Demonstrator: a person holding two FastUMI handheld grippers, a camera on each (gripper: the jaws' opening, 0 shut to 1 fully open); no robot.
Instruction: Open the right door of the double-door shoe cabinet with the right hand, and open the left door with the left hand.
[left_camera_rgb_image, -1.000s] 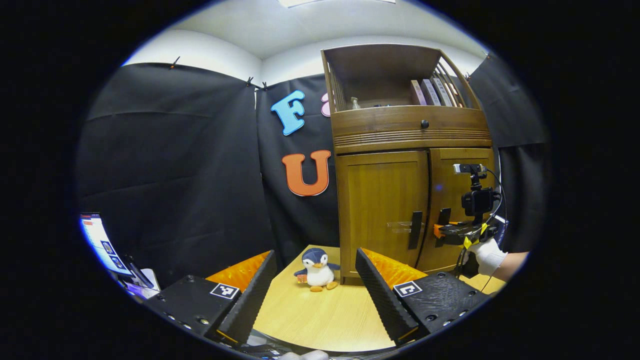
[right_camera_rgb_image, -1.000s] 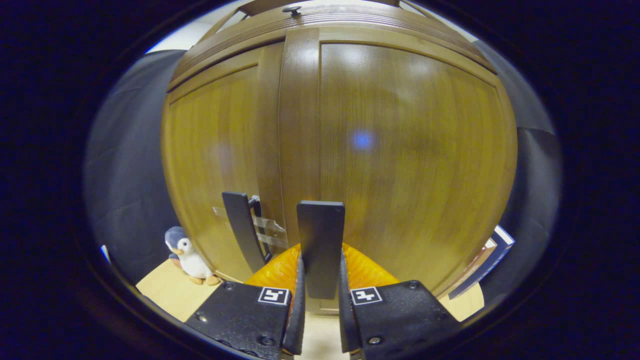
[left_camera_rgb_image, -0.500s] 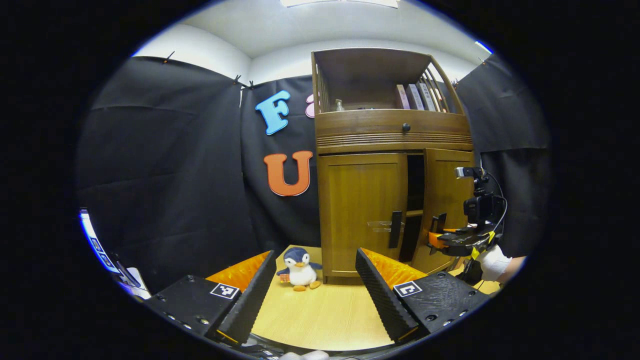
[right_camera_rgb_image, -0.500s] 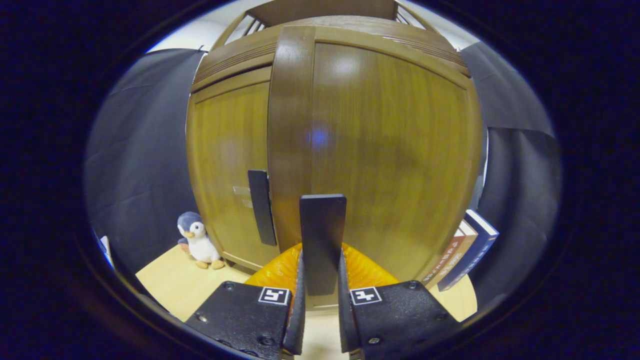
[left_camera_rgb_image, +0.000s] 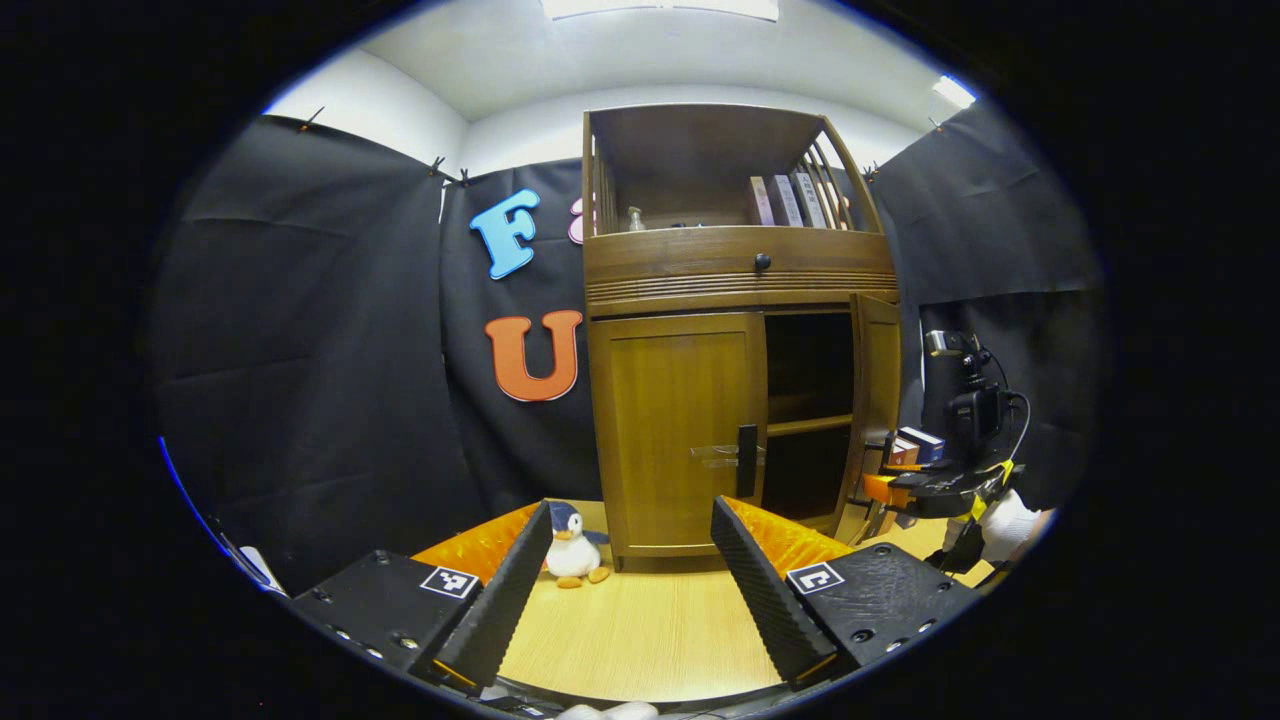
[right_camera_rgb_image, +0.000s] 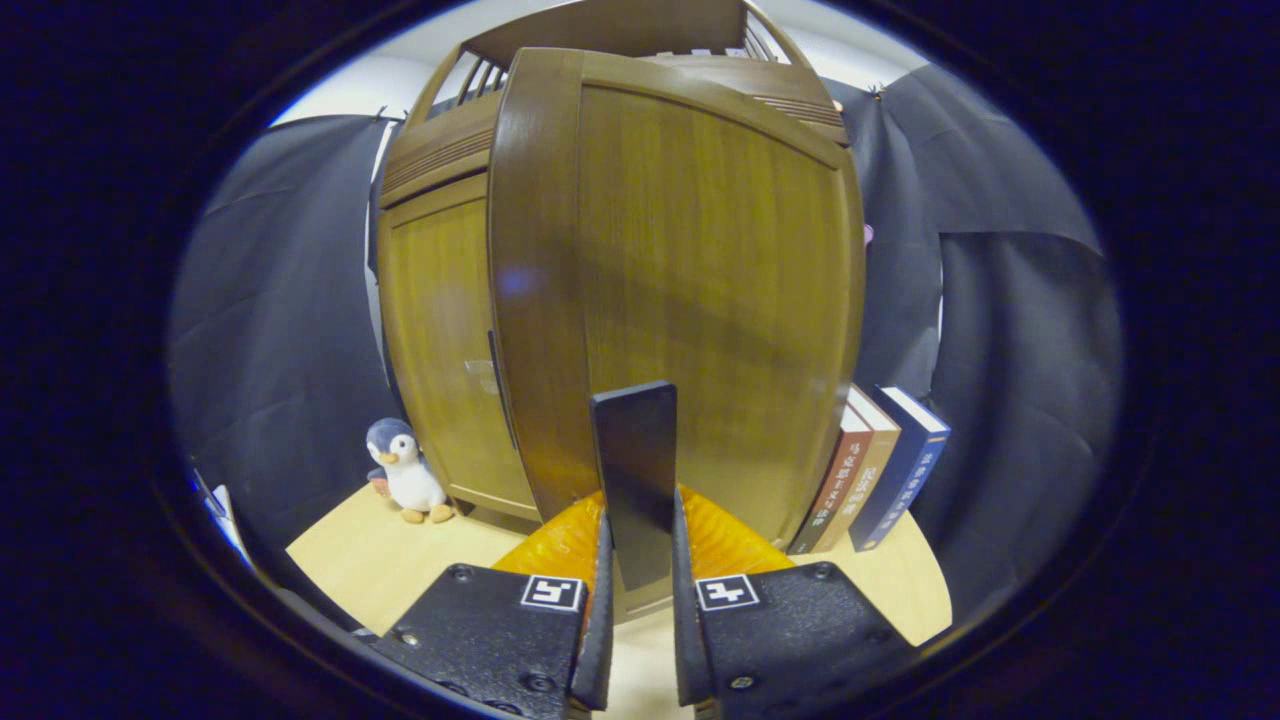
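Observation:
The wooden shoe cabinet (left_camera_rgb_image: 735, 270) stands at the back of the table. Its left door (left_camera_rgb_image: 675, 420) is closed, with a dark vertical handle (left_camera_rgb_image: 746, 460) at its inner edge. The right door (left_camera_rgb_image: 880, 390) stands swung outward, and dark shelves show inside. In the right gripper view the right door (right_camera_rgb_image: 700, 280) looms close, and my right gripper (right_camera_rgb_image: 638, 560) is shut on its dark handle (right_camera_rgb_image: 634, 450). The right gripper (left_camera_rgb_image: 885, 490) also appears in the left gripper view, held by a gloved hand (left_camera_rgb_image: 1005, 520). My left gripper (left_camera_rgb_image: 630, 520) is open, well short of the left door.
A plush penguin (left_camera_rgb_image: 572, 530) sits on the light wooden table (left_camera_rgb_image: 640, 640) by the cabinet's left front corner. Several books (right_camera_rgb_image: 885, 465) lean against the cabinet's right side. More books (left_camera_rgb_image: 790, 200) and a small bottle (left_camera_rgb_image: 635, 218) stand on the top shelf.
The right door went from closed to swung wide, pulled by my right gripper on its handle. The left gripper view shifted, so the cabinet now sits more central; it stays open.

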